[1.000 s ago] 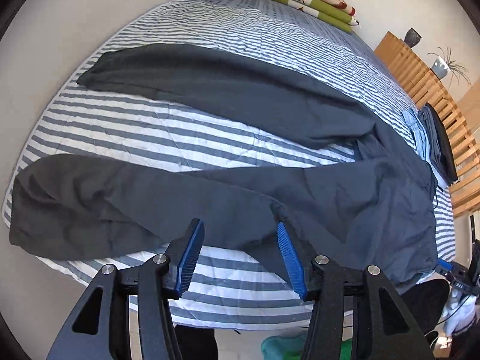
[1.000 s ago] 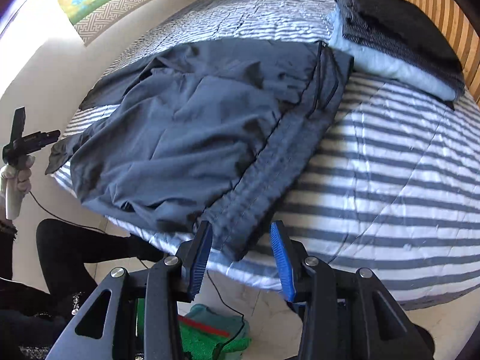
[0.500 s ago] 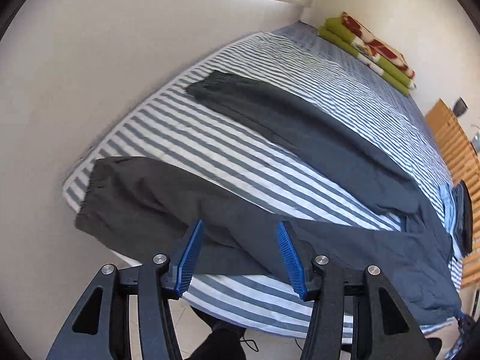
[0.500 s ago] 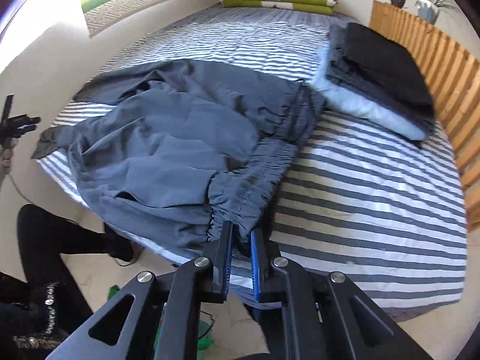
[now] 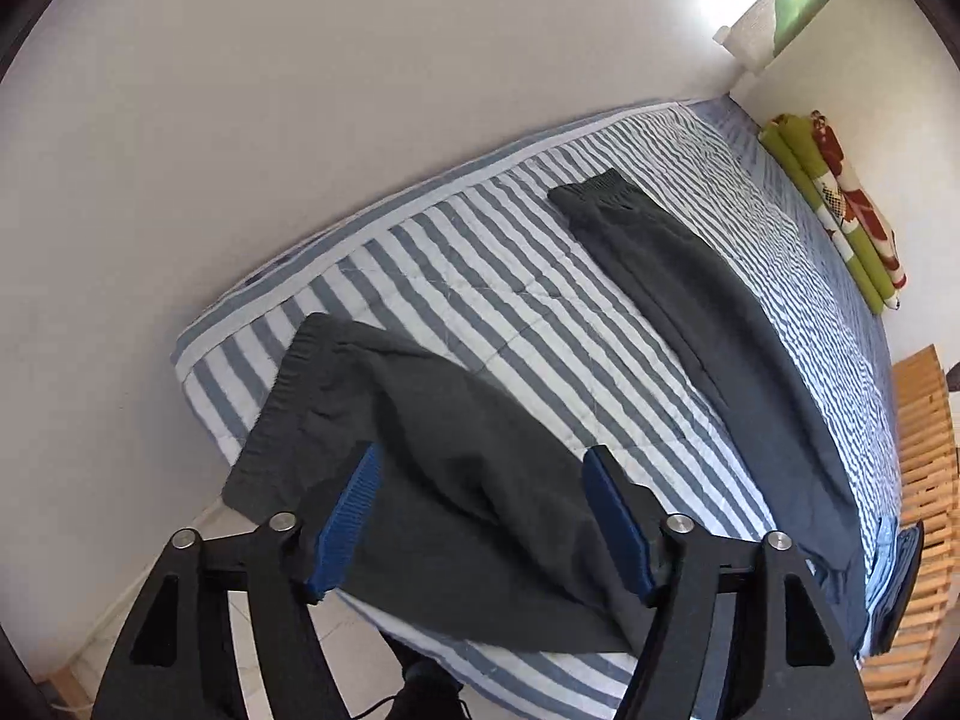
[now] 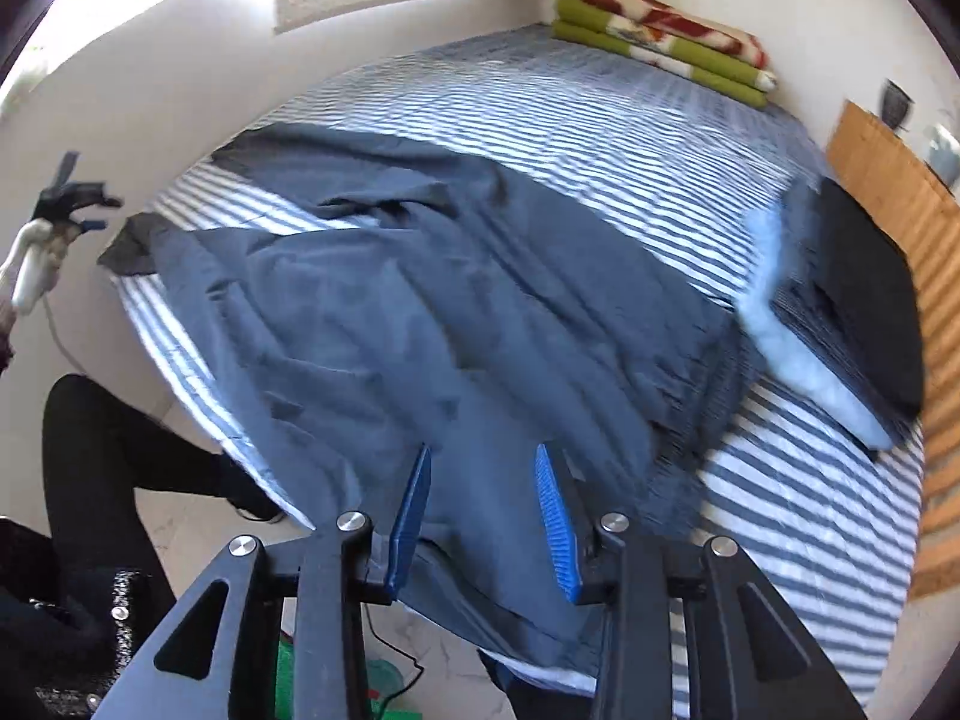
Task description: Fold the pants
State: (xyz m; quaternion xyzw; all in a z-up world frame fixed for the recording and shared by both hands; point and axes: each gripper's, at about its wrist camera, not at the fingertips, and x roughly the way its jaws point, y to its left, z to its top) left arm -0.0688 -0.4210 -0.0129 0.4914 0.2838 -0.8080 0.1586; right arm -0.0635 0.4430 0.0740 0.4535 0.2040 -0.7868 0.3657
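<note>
Pants (image 5: 456,450) lie spread on the striped bed (image 5: 480,276), legs apart in a V. In the left wrist view the near leg runs along the bed's front edge, its cuff (image 5: 282,396) close to the corner and slightly over the edge; the far leg (image 5: 708,312) lies flat and straight across the middle, cuff toward the wall.

Left claw (image 5: 480,516): spread wide, nothing between the blue pads (image 5: 348,516). It hangs over the near leg; whether it touches the cloth I can't tell.

Right claw (image 6: 483,516): spread, pads (image 6: 555,522) on either side of a rumpled patch of pants (image 6: 420,312) at the front edge of the bed, not pinching it. The cloth here is bunched and creased and drapes partly over the edge. Right wrist view is motion-blurred.

Other stuff: stack of folded clothes (image 6: 852,300) on the bed beside the wooden slat headboard (image 6: 900,192), just next to the waist end of the pants. Green and red rolled blanket (image 6: 666,42) at the far end of the bed against the wall. Person's dark-clad leg (image 6: 102,468) beside the bed at lower left of the right wrist view, and the left claw visible from afar (image 6: 66,198) near the leg cuff.
</note>
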